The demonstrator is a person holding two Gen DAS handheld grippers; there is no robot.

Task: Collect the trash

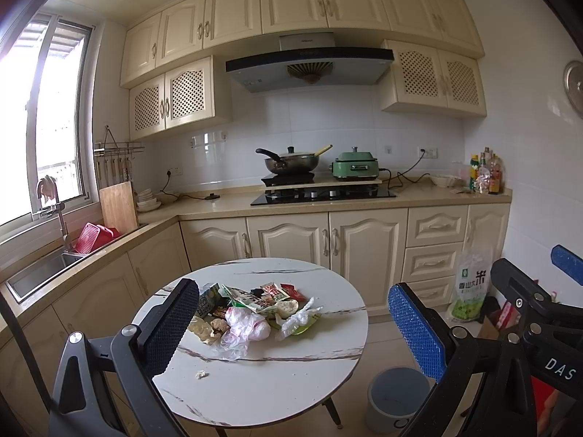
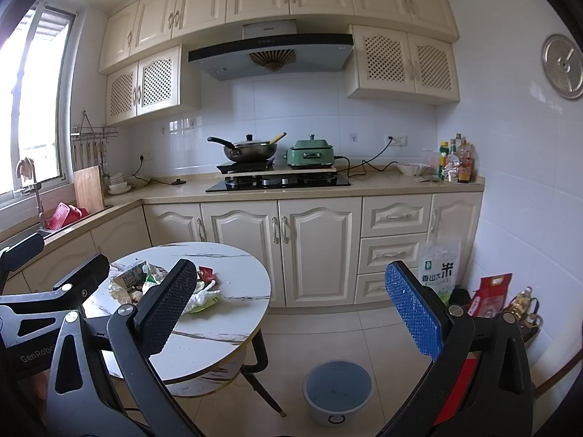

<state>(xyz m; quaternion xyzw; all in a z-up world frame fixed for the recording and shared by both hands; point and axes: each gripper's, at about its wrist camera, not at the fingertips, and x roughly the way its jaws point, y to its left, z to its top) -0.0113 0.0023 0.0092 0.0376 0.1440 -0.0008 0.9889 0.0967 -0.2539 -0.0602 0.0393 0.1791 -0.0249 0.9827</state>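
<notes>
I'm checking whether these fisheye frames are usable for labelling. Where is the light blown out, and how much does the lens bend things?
Left wrist view: window overexposed, its panes washed white; cabinets bow strongly; trash pile on the table stays sharp. Right wrist view: same window glare at left, dark vignette in the corners, bin evenly lit, counter edge curved.

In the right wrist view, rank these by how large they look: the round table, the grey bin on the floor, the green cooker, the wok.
1. round table
2. grey bin
3. and 4. wok and green cooker: near alike, unranked.

The table and bin sit nearer the camera, which inflates them.
</notes>
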